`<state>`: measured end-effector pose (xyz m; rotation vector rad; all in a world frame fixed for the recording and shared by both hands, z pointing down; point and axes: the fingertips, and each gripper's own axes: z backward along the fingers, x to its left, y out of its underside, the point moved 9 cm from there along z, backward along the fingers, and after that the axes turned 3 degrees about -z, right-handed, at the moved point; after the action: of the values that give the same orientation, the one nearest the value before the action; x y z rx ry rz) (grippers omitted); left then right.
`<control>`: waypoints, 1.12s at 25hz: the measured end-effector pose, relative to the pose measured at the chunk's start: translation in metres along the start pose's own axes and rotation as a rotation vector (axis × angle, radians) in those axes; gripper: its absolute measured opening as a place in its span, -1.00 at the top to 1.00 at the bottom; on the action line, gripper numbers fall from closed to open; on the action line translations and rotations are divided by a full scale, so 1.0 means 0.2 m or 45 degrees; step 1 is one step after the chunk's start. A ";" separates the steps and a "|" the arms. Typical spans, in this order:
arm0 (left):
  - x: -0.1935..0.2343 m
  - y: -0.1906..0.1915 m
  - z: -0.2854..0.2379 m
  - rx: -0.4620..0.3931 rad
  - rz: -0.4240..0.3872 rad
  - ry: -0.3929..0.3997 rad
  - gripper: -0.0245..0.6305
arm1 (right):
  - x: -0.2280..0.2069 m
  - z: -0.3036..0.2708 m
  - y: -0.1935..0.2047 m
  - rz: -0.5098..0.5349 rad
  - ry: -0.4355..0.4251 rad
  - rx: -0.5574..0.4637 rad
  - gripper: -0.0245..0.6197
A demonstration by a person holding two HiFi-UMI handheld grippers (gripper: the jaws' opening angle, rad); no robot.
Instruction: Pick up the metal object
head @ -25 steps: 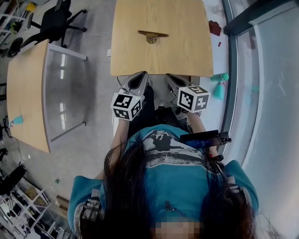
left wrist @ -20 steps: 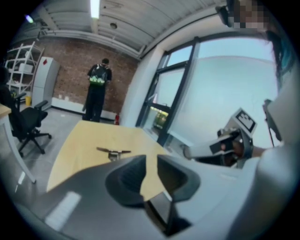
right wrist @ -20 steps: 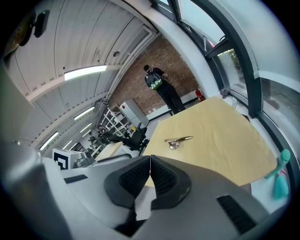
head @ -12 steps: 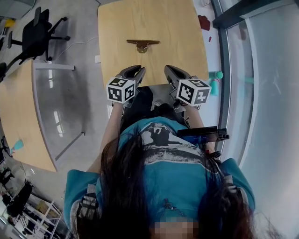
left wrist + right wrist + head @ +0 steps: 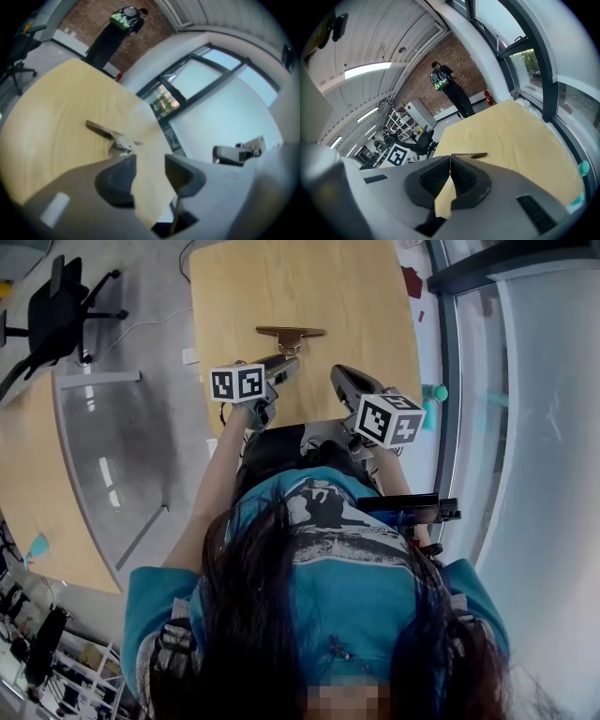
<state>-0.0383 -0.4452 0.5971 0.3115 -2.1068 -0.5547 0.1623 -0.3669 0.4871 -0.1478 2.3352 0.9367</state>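
The metal object (image 5: 291, 334) is a brass-coloured T-shaped handle lying on the light wooden table (image 5: 356, 306), near its middle. My left gripper (image 5: 284, 364) reaches over the table's near edge, just short of the handle. Its jaws are opening and nothing is between them. In the left gripper view the handle (image 5: 110, 136) lies just beyond the left gripper (image 5: 150, 161), slightly to the left. My right gripper (image 5: 343, 379) hovers at the table's near edge, shut and empty. In the right gripper view the handle (image 5: 471, 155) shows just past the right gripper (image 5: 450, 160).
A second wooden table (image 5: 37, 474) stands at the left, with a black office chair (image 5: 56, 306) behind it. A glass wall runs along the right. A red item (image 5: 410, 282) and a teal item (image 5: 432, 404) lie by it. A person (image 5: 450, 89) stands far off.
My left gripper has moved forward over the table edge toward the handle and its jaws have parted. The right gripper has hardly moved.
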 end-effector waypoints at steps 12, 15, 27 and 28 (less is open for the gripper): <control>0.28 -0.06 -0.15 0.035 0.503 0.065 0.32 | -0.06 -0.03 -0.01 -0.070 0.103 0.008 0.89; 0.30 -0.06 -0.19 0.049 0.579 0.068 0.37 | -0.08 -0.03 0.00 -0.077 0.118 0.009 0.89; 0.33 -0.05 -0.24 -0.082 0.907 0.204 0.84 | -0.10 -0.03 0.02 -0.091 0.150 0.010 0.88; 0.32 -0.05 -0.24 -0.087 0.897 0.209 0.86 | -0.11 -0.02 0.02 -0.091 0.150 0.010 0.89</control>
<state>-0.0342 -0.4934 0.6612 -0.4061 -1.8684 -0.1697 0.1754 -0.3695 0.5046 -0.2884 2.4234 0.9056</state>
